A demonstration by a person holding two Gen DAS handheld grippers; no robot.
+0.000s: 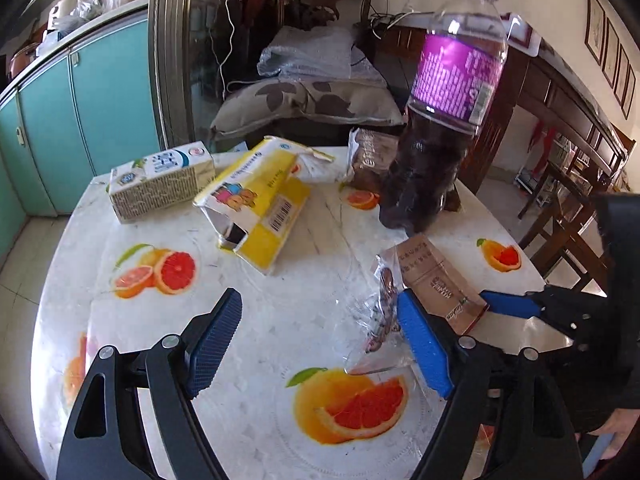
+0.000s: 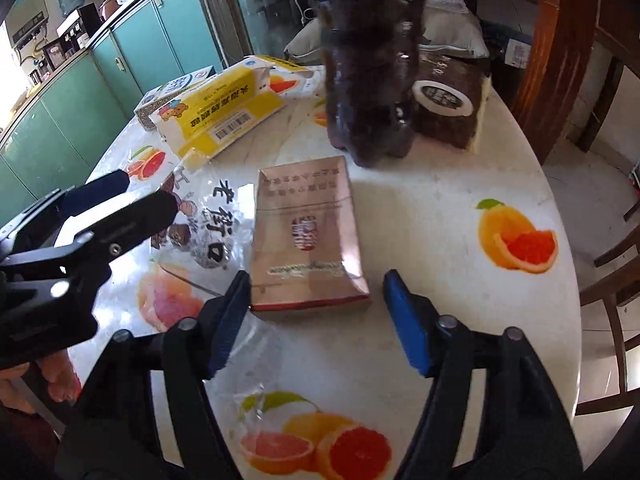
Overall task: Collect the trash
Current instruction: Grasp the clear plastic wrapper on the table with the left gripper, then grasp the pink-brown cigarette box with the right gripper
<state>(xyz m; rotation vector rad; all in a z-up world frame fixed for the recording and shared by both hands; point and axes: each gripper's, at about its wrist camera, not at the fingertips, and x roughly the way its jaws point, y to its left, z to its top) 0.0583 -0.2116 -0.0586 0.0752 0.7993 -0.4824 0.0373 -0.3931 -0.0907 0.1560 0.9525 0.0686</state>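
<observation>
Now, from the left: your left gripper (image 1: pixel 320 344) hangs wide open and empty, the clear wrapper (image 2: pixel 200 220) just beside its right finger. That wrapper lies left of the brown packet (image 2: pixel 306 240) on the counter (image 2: pixel 440 184). Your right gripper (image 2: pixel 316 320) is nearer the packet, whose long axis runs straight away; its fingers straddle the near end, left one about touching, gripping nothing.

I see a flat copper-coloured packet (image 2: pixel 306 240) mid-frame beside a crumpled clear printed wrapper (image 2: pixel 200 216), with an opened yellow carton (image 2: pixel 224 116) and a white-green carton (image 1: pixel 160 180) lying toppled upper left.
</observation>
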